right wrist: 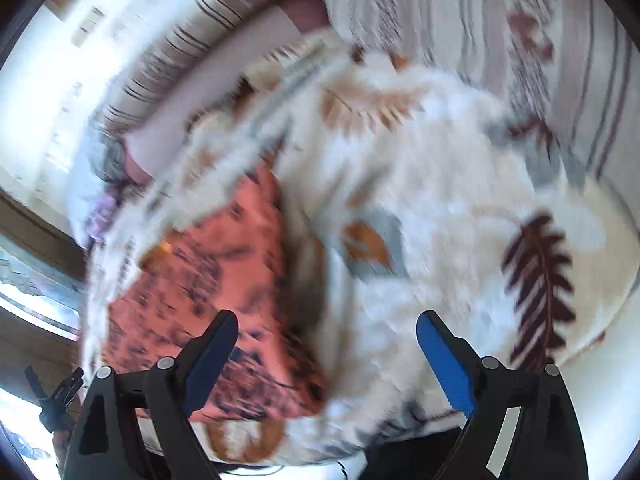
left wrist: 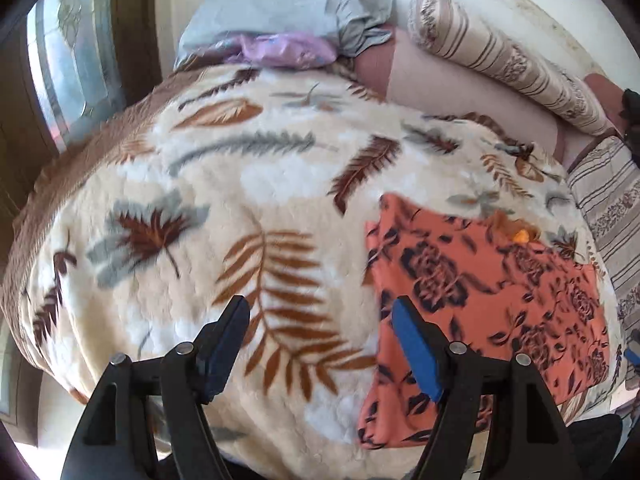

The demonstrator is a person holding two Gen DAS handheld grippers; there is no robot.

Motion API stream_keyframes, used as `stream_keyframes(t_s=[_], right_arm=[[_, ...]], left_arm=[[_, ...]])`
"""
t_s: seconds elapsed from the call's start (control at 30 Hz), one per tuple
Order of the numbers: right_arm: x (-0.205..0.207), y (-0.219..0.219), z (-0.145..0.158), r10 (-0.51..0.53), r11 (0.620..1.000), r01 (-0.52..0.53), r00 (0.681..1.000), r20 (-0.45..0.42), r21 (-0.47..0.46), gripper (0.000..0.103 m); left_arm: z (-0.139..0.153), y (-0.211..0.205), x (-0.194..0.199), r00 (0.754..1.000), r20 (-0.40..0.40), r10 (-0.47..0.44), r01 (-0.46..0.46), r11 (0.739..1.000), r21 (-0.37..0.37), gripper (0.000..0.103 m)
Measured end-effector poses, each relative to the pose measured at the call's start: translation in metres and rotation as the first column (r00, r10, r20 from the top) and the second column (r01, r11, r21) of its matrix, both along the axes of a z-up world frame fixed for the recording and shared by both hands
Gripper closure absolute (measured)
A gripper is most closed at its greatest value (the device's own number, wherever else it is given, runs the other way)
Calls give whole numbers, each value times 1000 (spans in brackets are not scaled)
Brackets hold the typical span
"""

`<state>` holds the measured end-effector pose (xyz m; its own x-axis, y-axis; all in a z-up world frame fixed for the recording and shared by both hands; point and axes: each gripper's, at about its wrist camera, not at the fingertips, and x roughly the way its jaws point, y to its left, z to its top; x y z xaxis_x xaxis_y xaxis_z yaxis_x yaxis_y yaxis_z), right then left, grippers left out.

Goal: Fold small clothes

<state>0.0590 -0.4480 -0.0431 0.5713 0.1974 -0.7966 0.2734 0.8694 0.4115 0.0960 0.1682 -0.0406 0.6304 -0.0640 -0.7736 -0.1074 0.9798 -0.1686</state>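
Note:
An orange garment with a dark flower print point(left wrist: 488, 292) lies folded flat in a rough rectangle on a cream fleece blanket with leaf patterns point(left wrist: 224, 184). My left gripper point(left wrist: 320, 312) is open and empty above the blanket, its right finger over the garment's left edge. In the blurred right wrist view the same garment point(right wrist: 224, 280) lies at lower left. My right gripper point(right wrist: 326, 324) is open and empty, its left finger over the garment, its right finger over the blanket point(right wrist: 440, 208).
A grey pillow point(left wrist: 288, 12) and a purple plastic bag point(left wrist: 284, 50) lie at the bed's head. A striped bolster point(left wrist: 500, 56) and striped cushion point(left wrist: 608, 208) lie along the right. A window point(left wrist: 68, 52) is at left.

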Motion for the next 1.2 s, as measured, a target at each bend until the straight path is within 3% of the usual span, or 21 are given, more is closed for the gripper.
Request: stream_keyframes(t_s=[0.1,0.17,0.2,0.27,0.33,0.37,0.4,0.47,0.5,0.53,0.6,0.67,0.7,0.77,0.83,0.9,0.97,1.03,1.07,1.13,1.2], right_arm=[[17,29,22,105,988,-114,990,93,106,10],[27,54,25,197,953,-219,973,120,209,10],[41,70,19,259,914,-285,958,125,289,9],[56,97,0,362,841,-368,927,92,397,9],[79,113,-30,443,817,-406,896,5,410,9],[95,112,-42,437,839,-393,899,-34,377,9],[113,97,-54,374,869,-332,926,-48,366,9],[146,56,-65,238,832,-214,971,20,512,10],[156,35,-65,139,829,-130,990,25,543,10],[165,17,-63,49,855,-54,999,23,516,9],[176,-7,-63,-46,882,38,999,6,470,9],[177,-19,-68,-73,869,87,996,-49,488,9],[171,-19,-64,-79,870,82,997,-27,487,9],[146,-17,-37,-93,922,69,995,43,381,9],[110,-5,-9,-59,951,23,992,109,309,9],[73,9,8,3,942,-54,989,150,331,7],[29,31,15,76,919,-129,985,153,374,6],[-18,49,4,95,901,-139,987,127,411,3],[-41,61,-6,103,897,-132,990,93,422,3],[-79,71,-27,34,882,-53,998,48,467,3],[-95,71,-42,-34,866,16,999,27,500,3]], left_arm=[[15,-29,2,994,53,-96,97,995,-22,29],[25,-59,2,981,94,-168,171,985,-32,27],[25,-73,6,972,111,-207,212,976,-41,26],[20,-100,15,955,122,-269,277,959,-53,24],[0,-120,32,950,73,-305,309,949,-60,23],[-16,-128,42,952,25,-306,307,951,-40,23],[-30,-132,50,955,-25,-297,297,955,-16,23],[-58,-132,61,955,-118,-273,276,961,9,23],[-61,-130,59,958,-84,-274,276,961,19,23],[-60,-130,55,960,-37,-278,279,960,39,23],[-62,-131,55,952,-48,-303,305,950,64,22],[-61,-130,57,948,-50,-315,318,945,72,21],[-60,-128,58,950,-52,-308,311,948,67,21],[-54,-120,58,962,-48,-270,273,960,65,21],[-42,-106,52,980,-10,-201,201,978,53,21],[-32,-88,39,987,38,-157,157,988,-4,21],[-41,-75,30,993,-20,-117,116,993,-19,21],[-75,-64,31,975,-187,-124,116,992,-51,26],[-75,-56,24,984,-139,-109,97,991,-94,27],[-59,-56,15,989,-141,-52,43,997,-71,29],[-37,-63,5,998,-55,-39,34,996,-86,31]])
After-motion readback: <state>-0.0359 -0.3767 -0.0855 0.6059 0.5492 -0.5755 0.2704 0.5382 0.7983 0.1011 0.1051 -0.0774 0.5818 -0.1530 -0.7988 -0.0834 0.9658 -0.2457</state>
